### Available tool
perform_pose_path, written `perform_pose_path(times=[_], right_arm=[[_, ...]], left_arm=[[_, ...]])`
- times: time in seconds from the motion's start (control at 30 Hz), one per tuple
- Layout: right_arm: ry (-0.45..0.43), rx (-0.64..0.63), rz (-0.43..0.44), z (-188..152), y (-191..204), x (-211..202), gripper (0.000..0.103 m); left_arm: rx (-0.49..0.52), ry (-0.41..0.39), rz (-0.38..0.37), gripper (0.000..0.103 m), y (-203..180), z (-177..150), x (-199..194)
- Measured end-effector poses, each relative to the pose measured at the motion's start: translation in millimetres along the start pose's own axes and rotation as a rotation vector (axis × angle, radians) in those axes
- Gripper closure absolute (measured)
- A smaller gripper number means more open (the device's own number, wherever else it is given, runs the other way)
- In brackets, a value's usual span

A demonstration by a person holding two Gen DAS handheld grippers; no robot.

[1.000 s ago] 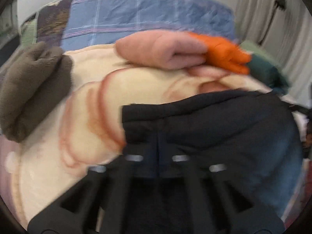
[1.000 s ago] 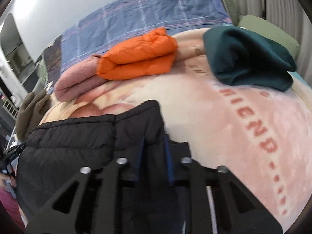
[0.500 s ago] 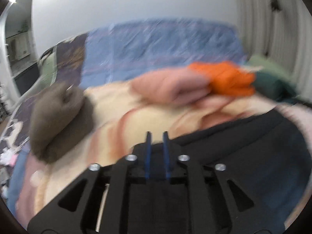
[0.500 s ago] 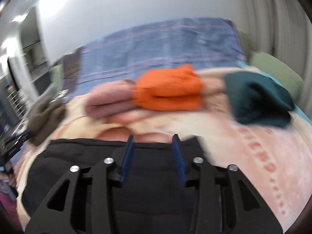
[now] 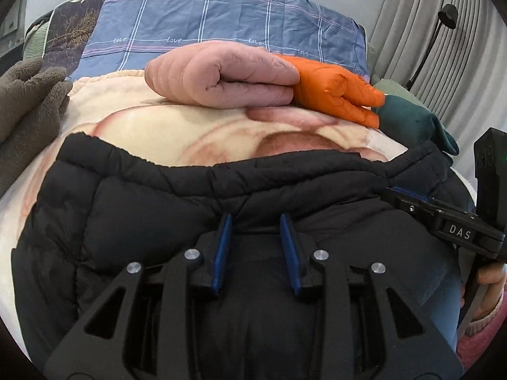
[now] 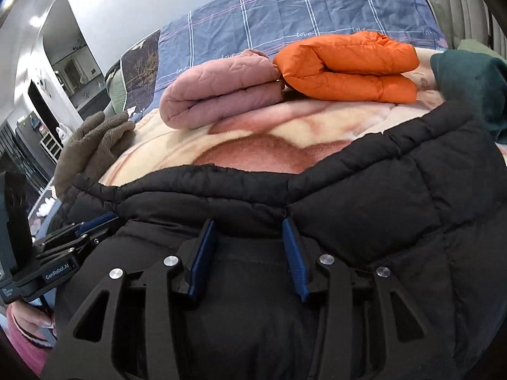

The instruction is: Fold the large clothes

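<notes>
**Puffy black jacket, folded edge just let go**

The jacket (image 5: 133, 209) lies on the blanket (image 5: 177, 133), its gathered edge running across in front of both grippers. The left gripper (image 5: 256, 221) and right gripper (image 6: 247, 226) are both opening, pads parted, nothing pinched between them. It looks light, soft and springy, with a slick shell likely to slide and puff back. Best held at the stitched hem or a quilting seam.

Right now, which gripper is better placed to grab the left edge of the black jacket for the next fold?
Probably the left gripper. Its opening jaws hang over the black jacket nearer that bare left edge; the right gripper sits toward the teal garment side.
</notes>
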State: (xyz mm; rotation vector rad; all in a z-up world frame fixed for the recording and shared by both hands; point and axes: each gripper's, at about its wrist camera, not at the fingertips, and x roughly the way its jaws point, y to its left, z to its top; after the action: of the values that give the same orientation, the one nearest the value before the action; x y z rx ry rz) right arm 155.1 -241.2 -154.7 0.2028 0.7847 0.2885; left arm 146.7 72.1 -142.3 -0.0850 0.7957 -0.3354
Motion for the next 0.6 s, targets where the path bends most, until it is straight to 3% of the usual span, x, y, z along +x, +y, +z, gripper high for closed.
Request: perform_pose_path(times=[0.6], right_arm=[[0.023, -0.047, -0.048, -10.4, 1.6, 10.4, 0.058]], left_arm=[[0.032, 0.013, 0.036, 0.07, -7.1, -5.6, 20.1]])
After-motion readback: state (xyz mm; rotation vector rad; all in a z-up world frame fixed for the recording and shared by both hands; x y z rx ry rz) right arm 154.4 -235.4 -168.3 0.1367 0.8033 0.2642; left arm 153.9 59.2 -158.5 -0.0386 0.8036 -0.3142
